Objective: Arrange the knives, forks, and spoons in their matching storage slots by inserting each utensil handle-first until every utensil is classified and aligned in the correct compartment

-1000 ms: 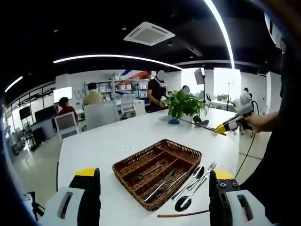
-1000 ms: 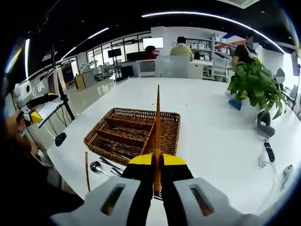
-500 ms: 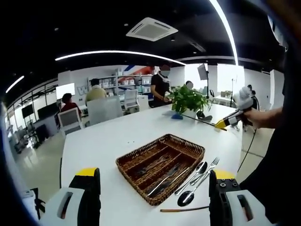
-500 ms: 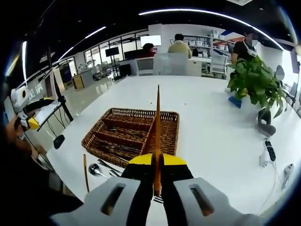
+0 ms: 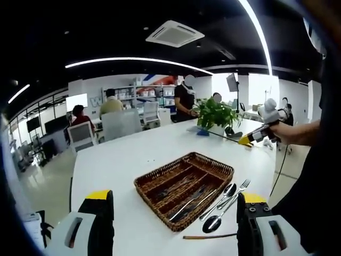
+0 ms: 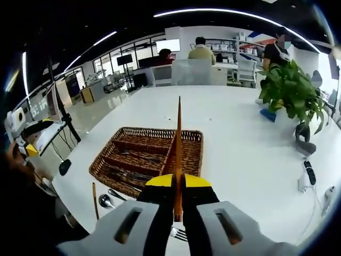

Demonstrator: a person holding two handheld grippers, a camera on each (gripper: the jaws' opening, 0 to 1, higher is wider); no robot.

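While pinched, chopstick (image 6: 178, 144) projects beyond jaws.

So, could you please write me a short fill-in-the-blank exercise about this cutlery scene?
1. The right claw is shut on a thin ____ stick.
2. The left claw is ____, holding nothing.
3. The wicker tray rests on a ____ table.
4. Two spoons and a ____ lie beside the tray.

Missing words: brown; open; white; fork

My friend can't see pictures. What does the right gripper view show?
The right claw is shut on a thin orange-brown stick that points out over a wicker cutlery basket on a white table. A leafy potted plant stands to the right.
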